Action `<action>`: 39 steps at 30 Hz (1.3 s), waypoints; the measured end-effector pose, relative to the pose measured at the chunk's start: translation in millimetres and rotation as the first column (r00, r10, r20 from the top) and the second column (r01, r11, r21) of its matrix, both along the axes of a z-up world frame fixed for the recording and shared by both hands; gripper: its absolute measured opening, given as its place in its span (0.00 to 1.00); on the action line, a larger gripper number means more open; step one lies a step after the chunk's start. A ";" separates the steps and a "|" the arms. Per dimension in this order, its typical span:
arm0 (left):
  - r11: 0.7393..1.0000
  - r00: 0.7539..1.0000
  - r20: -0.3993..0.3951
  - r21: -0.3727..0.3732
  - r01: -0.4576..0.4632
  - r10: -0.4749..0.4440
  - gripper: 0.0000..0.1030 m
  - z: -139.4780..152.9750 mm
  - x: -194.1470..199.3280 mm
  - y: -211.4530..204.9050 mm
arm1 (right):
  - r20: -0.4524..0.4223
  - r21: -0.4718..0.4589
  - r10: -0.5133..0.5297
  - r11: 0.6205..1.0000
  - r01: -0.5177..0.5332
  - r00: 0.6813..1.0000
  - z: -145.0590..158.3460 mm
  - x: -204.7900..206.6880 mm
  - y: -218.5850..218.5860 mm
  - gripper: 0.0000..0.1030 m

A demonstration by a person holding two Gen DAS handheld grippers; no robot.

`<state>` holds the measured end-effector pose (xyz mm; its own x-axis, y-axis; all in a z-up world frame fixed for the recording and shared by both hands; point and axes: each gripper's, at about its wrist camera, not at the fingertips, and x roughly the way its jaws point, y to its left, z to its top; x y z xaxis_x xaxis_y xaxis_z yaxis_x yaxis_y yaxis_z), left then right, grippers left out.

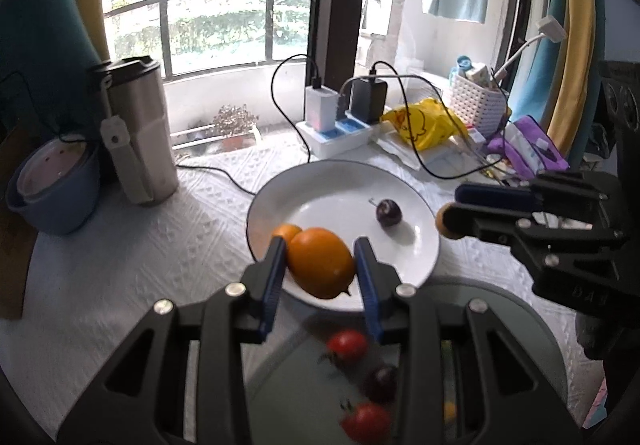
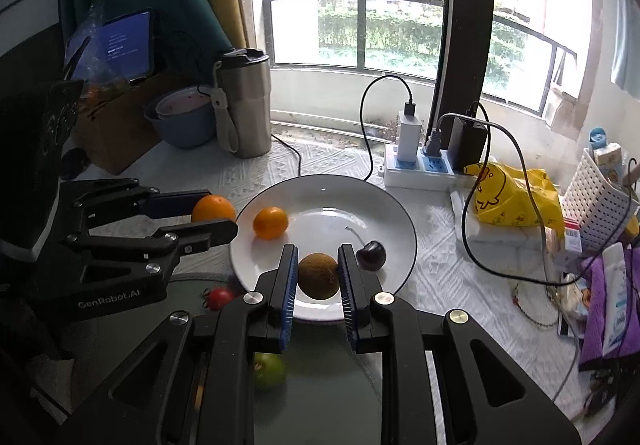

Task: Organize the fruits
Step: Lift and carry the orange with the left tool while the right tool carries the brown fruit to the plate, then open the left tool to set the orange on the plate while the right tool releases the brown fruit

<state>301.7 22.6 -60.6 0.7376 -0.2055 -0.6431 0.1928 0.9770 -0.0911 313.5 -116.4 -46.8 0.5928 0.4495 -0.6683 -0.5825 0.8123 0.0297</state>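
Observation:
My left gripper (image 1: 320, 249) is shut on an orange kumquat (image 1: 320, 265), held over the near rim of the white plate (image 1: 344, 175). On that plate lie a second small orange fruit (image 1: 285, 232) and a dark cherry (image 1: 388, 212). My right gripper (image 2: 318, 257) is shut on a round brown fruit (image 2: 319, 277) above the white plate's (image 2: 360, 187) front edge. The right wrist view also shows the left gripper (image 2: 218, 213) with its kumquat (image 2: 213, 208) at the plate's left, the plate's orange fruit (image 2: 271, 223) and the cherry (image 2: 371, 255).
Below both grippers is a dark grey plate (image 1: 500, 309) with cherry tomatoes (image 1: 347, 345), a dark cherry (image 1: 382, 381) and a green fruit (image 2: 270, 369). A steel tumbler (image 1: 136, 133), blue bowl (image 1: 56, 189), power strip with cables (image 1: 340, 133), yellow bag (image 1: 424, 125) and white basket (image 1: 476, 101) crowd the back.

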 end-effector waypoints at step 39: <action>0.998 0.992 -0.123 -0.051 -0.027 0.021 0.36 -52.3 106.2 13.6 | -0.100 0.037 -0.061 0.997 0.065 0.993 -62.8 120.0 34.2 0.21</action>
<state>407.8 36.3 -112.9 0.6593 -0.2243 -0.7177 0.1536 0.9745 -0.1634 433.6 -82.2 -109.6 0.5525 0.4409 -0.7074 -0.5231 0.8441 0.1175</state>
